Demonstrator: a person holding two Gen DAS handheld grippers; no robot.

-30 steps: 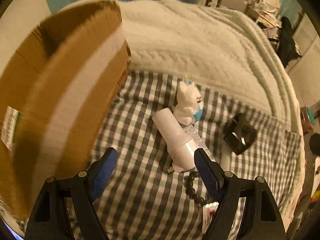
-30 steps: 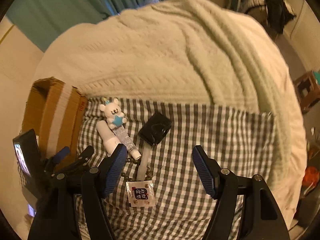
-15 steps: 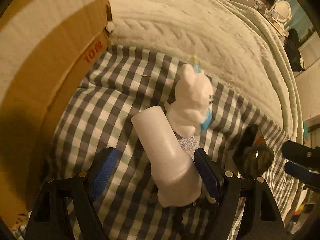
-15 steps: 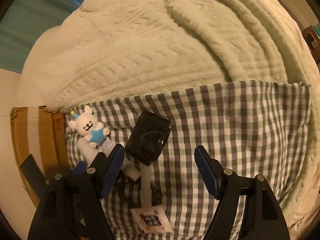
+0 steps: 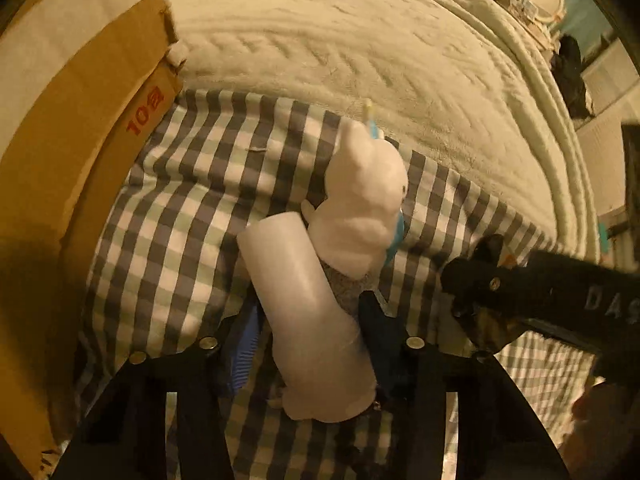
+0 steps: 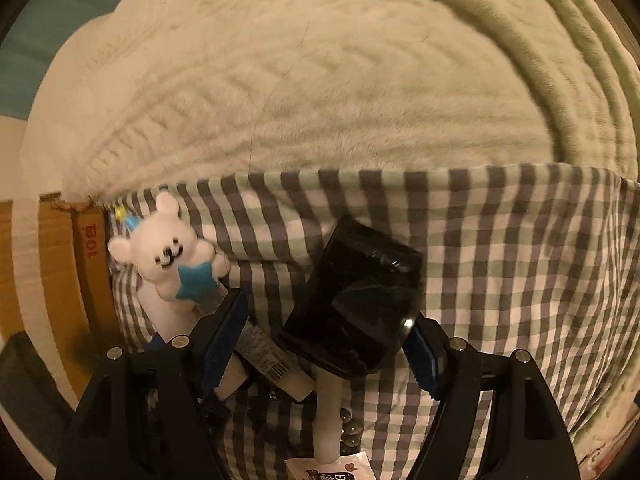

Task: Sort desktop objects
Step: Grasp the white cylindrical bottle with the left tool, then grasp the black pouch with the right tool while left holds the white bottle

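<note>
Left gripper (image 5: 308,344): its blue-padded fingers (image 5: 240,344) stand on either side of the near end of a white cylindrical bottle (image 5: 308,312), pads against or just beside its sides; firm contact cannot be told from this view. The bottle lies on its side on the checked cloth (image 5: 180,208), its far end pointing away and slightly left.

Right gripper (image 6: 324,340): fingers spread, one on each side of a glossy black box (image 6: 360,300). The right finger (image 6: 424,356) is at the box's near right corner; the left finger (image 6: 224,336) stands clear of the box, over a small labelled tube (image 6: 268,360). The jaws are not closed on the box. A pale stick (image 6: 328,420) runs from under the box toward the near edge, with dark beads (image 6: 350,432) beside it and a printed sachet (image 6: 332,470) at the frame's near edge.

Farther out, a white plush bear (image 6: 168,256) holding a blue star rests against the bottle's far end, just left of the black box. A cardboard box (image 5: 60,160) stands along the left edge of the cloth. Beyond the cloth lies a cream knitted blanket (image 6: 320,80).
</note>
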